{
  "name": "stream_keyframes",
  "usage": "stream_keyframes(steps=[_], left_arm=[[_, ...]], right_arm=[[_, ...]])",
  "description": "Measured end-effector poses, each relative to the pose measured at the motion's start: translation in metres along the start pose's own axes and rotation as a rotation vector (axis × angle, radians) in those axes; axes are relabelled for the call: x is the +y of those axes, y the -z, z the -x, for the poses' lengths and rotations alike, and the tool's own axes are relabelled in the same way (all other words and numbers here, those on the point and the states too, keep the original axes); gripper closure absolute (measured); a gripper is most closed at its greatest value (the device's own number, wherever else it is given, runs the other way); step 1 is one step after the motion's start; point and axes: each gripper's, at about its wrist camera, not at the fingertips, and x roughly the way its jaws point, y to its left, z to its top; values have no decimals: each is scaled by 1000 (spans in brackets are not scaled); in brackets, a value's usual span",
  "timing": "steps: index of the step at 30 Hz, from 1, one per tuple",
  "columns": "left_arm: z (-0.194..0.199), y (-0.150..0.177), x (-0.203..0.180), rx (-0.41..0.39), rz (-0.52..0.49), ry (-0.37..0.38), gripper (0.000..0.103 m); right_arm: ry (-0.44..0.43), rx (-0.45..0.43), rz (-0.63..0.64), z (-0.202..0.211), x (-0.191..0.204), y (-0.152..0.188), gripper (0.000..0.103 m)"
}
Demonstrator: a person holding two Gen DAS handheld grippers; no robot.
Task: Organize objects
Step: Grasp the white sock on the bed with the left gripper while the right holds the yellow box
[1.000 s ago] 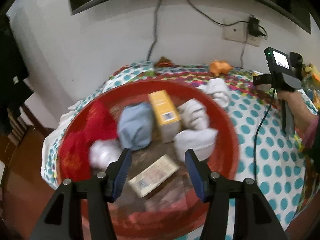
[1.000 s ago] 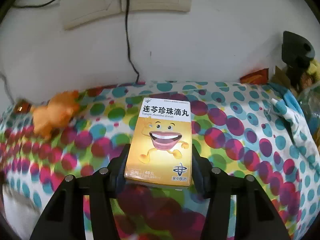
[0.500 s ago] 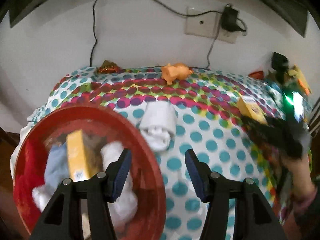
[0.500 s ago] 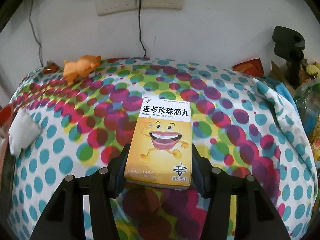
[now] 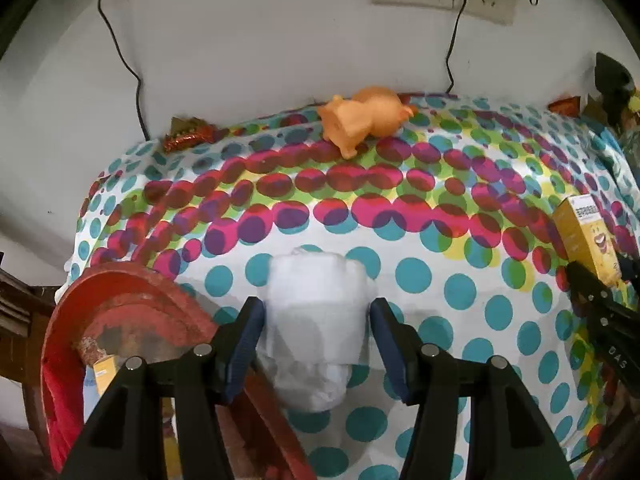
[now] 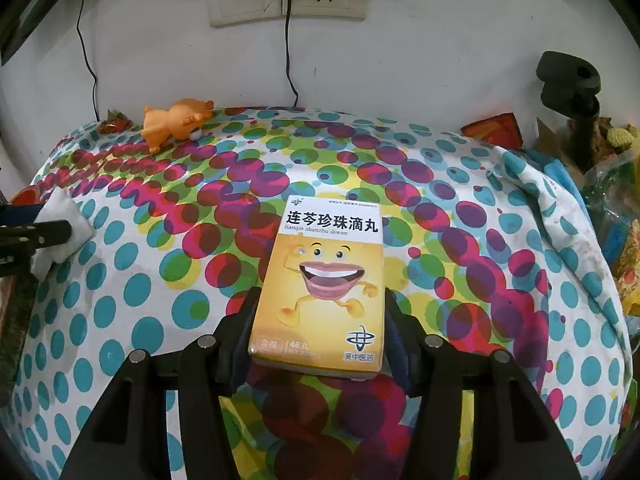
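Over the polka-dot bench, the left hand-held gripper is straddling the rolled white sock, fingers spread; I'd center it before squeezing. Right hand-held gripper is pinching the yellow medicine box. Only the left view is showing the red basin.

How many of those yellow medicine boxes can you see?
2. One yellow box is clamped in the right tongs; another sits in the red basin. More may be hidden there.
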Motion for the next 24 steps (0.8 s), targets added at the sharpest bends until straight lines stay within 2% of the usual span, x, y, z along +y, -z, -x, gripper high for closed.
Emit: stream_keyframes(steps=[12, 17, 24], left_arm=[[-18, -2, -5, 6, 55, -48, 45], [-18, 0, -8, 0, 62, -68, 44], [-16, 3, -11, -25, 80, -80, 46]], right_arm=[[3, 0, 2, -2, 0, 1, 50], [8, 1, -5, -3, 0, 0, 44], [11, 3, -8, -5, 0, -1, 42]])
